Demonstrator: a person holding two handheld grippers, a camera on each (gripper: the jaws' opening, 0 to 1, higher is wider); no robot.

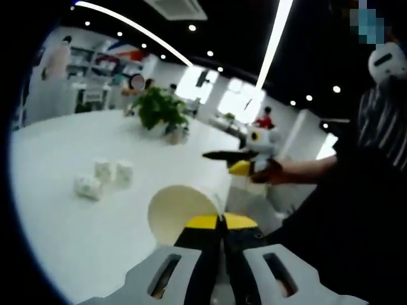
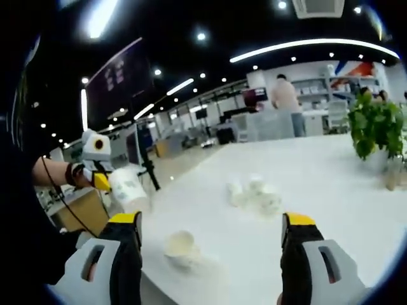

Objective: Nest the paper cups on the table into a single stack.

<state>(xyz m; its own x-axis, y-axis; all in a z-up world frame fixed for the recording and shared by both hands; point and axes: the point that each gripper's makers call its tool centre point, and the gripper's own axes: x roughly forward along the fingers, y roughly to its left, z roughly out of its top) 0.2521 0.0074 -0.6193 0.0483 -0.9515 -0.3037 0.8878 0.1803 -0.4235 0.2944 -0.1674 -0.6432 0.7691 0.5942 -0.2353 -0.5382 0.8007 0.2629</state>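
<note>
One big white table [image 1: 57, 216] takes up most of both views. On it I see a potted plant [image 1: 159, 109] at the far side in the left gripper view, at the right edge in the right gripper view [image 2: 375, 124]. Three small paper cups [image 1: 102, 178] sit close together mid-table, well apart from my grippers; the same cluster [image 2: 254, 194] shows in the right gripper view. One more cup [image 2: 180, 246] stands alone near the table's near edge, between my right gripper's jaws in the picture but beyond them. My left gripper [image 1: 220, 222] has its jaws pressed together, pinching the rim of a paper cup [image 1: 178, 213] held off the table, mouth toward the camera. I see the same held cup [image 2: 129, 184] in the right gripper view. My right gripper [image 2: 212, 223] is spread wide, nothing between the jaws.
</note>
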